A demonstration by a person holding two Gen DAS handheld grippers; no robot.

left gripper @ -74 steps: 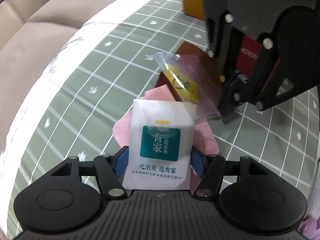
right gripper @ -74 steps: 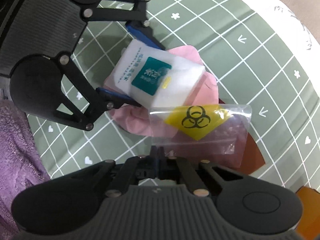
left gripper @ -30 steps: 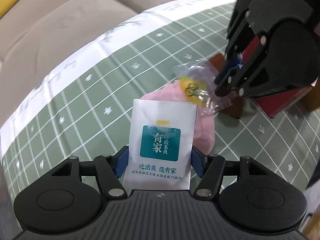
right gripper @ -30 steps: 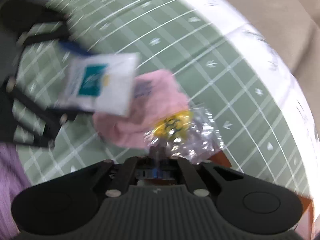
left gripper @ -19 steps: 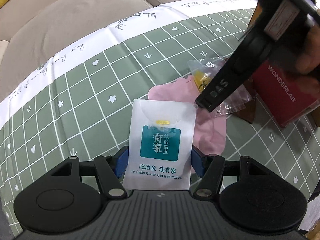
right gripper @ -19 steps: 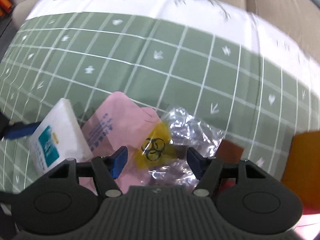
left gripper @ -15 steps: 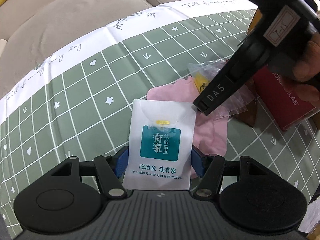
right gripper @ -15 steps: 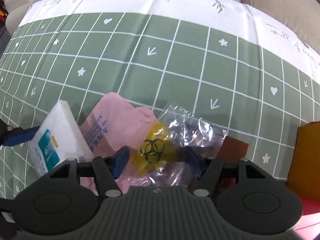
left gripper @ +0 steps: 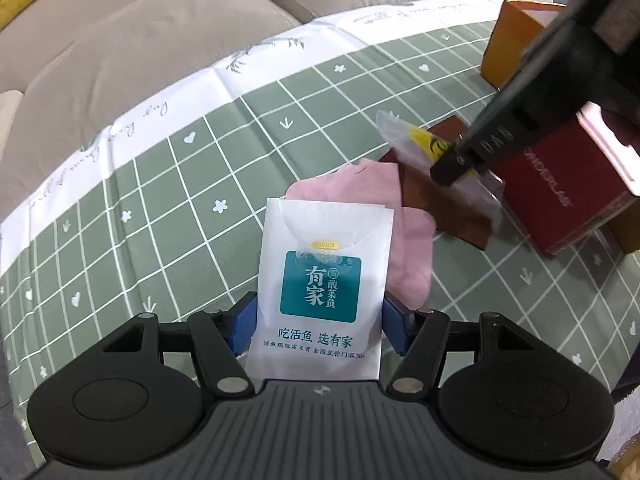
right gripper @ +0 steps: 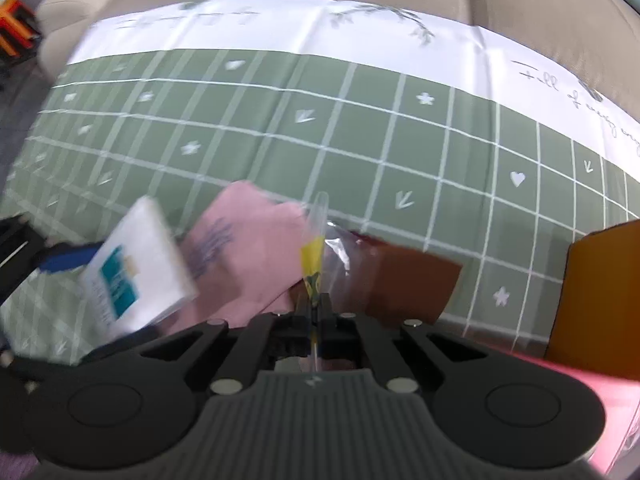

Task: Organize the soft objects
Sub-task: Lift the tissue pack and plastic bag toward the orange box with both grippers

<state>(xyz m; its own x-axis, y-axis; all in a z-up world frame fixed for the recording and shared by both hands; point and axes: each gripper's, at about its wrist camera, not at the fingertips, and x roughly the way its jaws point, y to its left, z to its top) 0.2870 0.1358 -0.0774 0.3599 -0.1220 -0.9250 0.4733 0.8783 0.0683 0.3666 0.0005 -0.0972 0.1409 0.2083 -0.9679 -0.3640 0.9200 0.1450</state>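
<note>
- Left gripper (left gripper: 318, 322): jaws stood fairly wide, the blue pads pressed against both side edges of a white tissue pack (left gripper: 322, 292); the pack sat upright between them, teal label facing the camera.
- Right gripper (right gripper: 314, 312): jaws fully closed, pinching the edge of a clear plastic bag (right gripper: 320, 240) with a yellow hazard mark; the bag was seen edge-on, rising from the fingertips. The jaws had just been closing onto it.
- Same bag, left wrist view (left gripper: 416, 148): held above the cloth, over a brown flat piece (left gripper: 436, 204).
- Pink cloth (left gripper: 404, 236): lay flat on the tablecloth, just behind the tissue pack and partly hidden by it, touching the brown piece.
- Green checked tablecloth (left gripper: 200, 200): white border, spread beside a beige sofa (left gripper: 140, 40).
- Red box (left gripper: 560, 196): stood right of the brown piece.
- Orange box (left gripper: 508, 40): stood farther back on the cloth.
</note>
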